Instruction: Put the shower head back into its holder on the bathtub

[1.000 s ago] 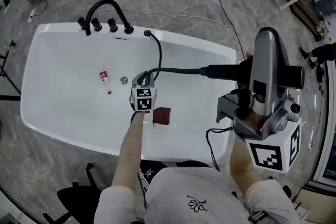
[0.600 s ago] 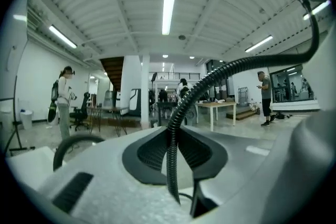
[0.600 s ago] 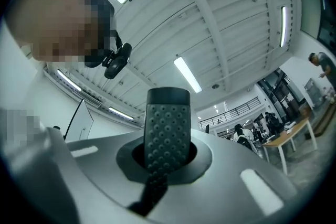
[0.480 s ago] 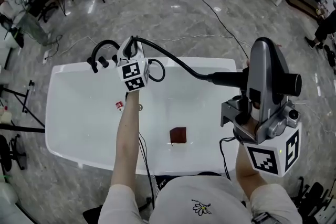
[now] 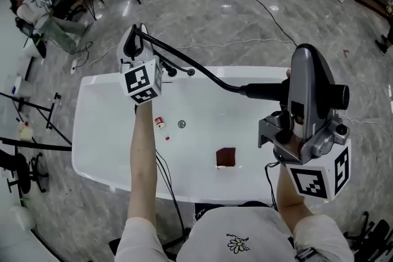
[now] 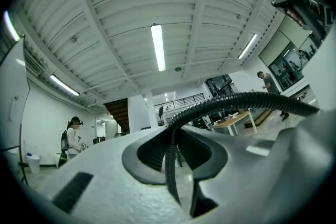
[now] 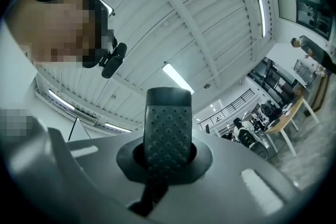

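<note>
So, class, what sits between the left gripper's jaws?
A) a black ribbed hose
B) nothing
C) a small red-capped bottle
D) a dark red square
A: in its own view the left gripper is clamped on the black ribbed hose, which arcs away to the right.

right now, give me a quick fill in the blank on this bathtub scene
1. The left gripper is shut on the black ____.
2. The right gripper is shut on the handheld ____.
3. The brown cloth lies inside the white ____.
Missing words: hose; shower head; bathtub.
</note>
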{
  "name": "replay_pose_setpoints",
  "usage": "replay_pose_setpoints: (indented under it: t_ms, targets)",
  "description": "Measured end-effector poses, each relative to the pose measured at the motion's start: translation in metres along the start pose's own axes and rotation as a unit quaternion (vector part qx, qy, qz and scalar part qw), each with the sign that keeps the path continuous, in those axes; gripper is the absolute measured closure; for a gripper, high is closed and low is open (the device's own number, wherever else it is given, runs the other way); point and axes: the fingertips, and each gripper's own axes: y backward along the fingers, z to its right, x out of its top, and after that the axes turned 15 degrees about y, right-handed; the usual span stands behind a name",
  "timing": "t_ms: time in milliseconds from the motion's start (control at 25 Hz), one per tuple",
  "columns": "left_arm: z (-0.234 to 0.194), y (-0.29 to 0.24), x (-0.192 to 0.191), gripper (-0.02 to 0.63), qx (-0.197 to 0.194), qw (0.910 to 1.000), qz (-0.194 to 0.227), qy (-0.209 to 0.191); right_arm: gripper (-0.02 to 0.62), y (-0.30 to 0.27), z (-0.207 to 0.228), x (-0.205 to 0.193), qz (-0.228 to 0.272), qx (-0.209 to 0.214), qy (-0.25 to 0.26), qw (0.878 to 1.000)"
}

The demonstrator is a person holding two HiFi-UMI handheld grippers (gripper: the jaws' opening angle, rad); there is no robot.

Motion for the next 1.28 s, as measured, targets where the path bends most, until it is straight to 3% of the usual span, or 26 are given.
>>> replay_pose_setpoints:
  t_ms: [120,320,440,640,840,1040,1280]
  targets:
    - [-0.004,-0.006,-0.022,0.543,0.007,0.9996,-0.028,-0.002,0.591,0.002,0.0,-0.01,-0.01,-0.002,0.008,1.0]
    - [0.011,0.0,-0.1,0.541,-0.003,0.9933,-0.112,0.026,0.592,0.004,0.003,-0.026,-0.024,-0.01,0.023,0.999]
    - [0.019,0.013,-0.151,0.541,-0.014,0.9845,-0.169,0.046,0.592,0.002,0.0,-0.036,-0.03,-0.017,0.041,0.999]
    - [0.038,0.039,-0.211,0.538,-0.028,0.971,-0.226,0.072,0.592,-0.003,0.002,-0.064,-0.061,-0.013,0.042,0.997]
    - [0.052,0.074,-0.263,0.483,-0.076,0.9497,-0.301,0.043,0.592,-0.006,0.001,-0.077,-0.07,-0.013,0.039,0.997]
    - [0.064,0.102,-0.28,0.469,-0.11,0.9377,-0.329,0.024,0.592,-0.013,-0.003,-0.08,-0.07,-0.012,0.043,0.997]
    - [0.113,0.133,-0.279,0.46,-0.184,0.9316,-0.313,0.011,0.592,-0.023,-0.023,-0.089,-0.065,0.0,0.046,0.997]
